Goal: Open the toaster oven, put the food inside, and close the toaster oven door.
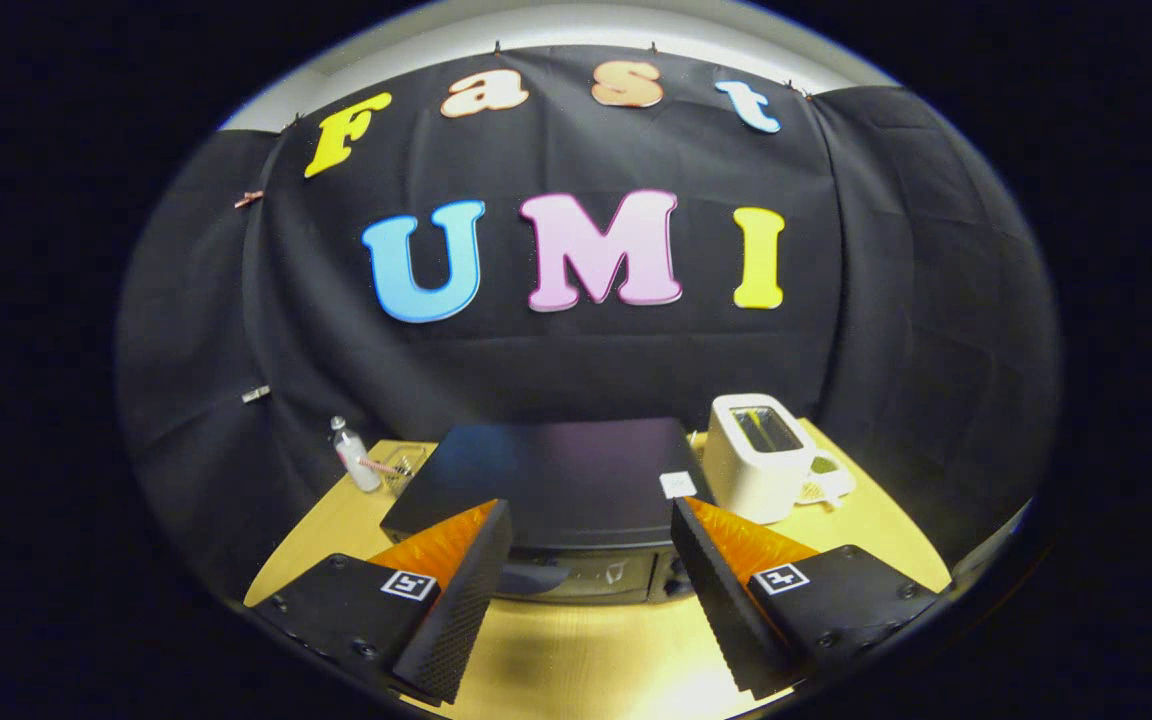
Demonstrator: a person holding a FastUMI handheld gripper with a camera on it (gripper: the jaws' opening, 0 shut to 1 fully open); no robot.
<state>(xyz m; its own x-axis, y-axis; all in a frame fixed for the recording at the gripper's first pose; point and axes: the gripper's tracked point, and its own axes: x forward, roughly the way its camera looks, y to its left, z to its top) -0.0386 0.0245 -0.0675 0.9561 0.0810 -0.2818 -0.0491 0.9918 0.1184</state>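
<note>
A black toaster oven [546, 480] stands on the wooden table [586, 660], seen from above and in front. Its door [576, 575] is closed, with the handle and knobs showing low on the front. My gripper [586, 530] hovers above the table in front of the oven, open wide, with nothing between its fingers. The oven's front shows in the gap between the fingers. Something pale and yellow-green [821, 485], perhaps the food, lies on the table to the right of the white toaster; I cannot tell what it is.
A white two-slot toaster [761, 455] stands right of the oven, close to it. A small clear bottle [354, 455] and a little wire basket [401, 470] sit left of the oven. Black cloth walls close in the back and sides.
</note>
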